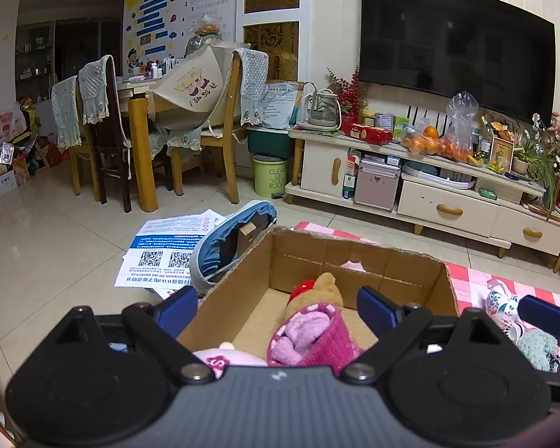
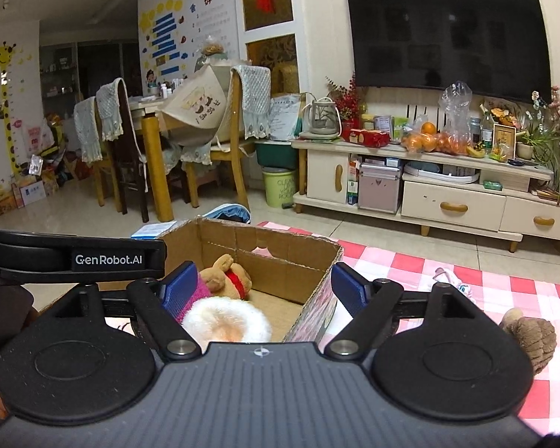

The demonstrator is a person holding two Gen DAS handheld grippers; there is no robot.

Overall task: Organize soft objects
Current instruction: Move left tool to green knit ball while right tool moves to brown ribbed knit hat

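Note:
An open cardboard box (image 1: 354, 261) stands on a pink checked cloth (image 2: 429, 261). In it lie a brown bear with a red scarf (image 1: 324, 287), a magenta knitted piece with lilac inside (image 1: 313, 336) and a pink plush (image 1: 220, 358). My left gripper (image 1: 278, 311) hovers open over the box's near end, pads clear of the toys. My right gripper (image 2: 264, 287) is open too, above a white fluffy toy (image 2: 224, 321) and the bear (image 2: 227, 276), one finger outside the box wall (image 2: 317, 291). A brown plush (image 2: 534, 336) lies on the cloth to the right.
A floral fabric toy (image 1: 500, 302) and a teal knitted toy (image 1: 537, 347) lie on the cloth right of the box. A blue slipper (image 1: 231, 242) and printed sheets (image 1: 164, 250) lie on the floor left of it. Beyond stand a TV cabinet (image 1: 448, 209), green bin (image 1: 270, 181) and dining chairs (image 1: 104, 130).

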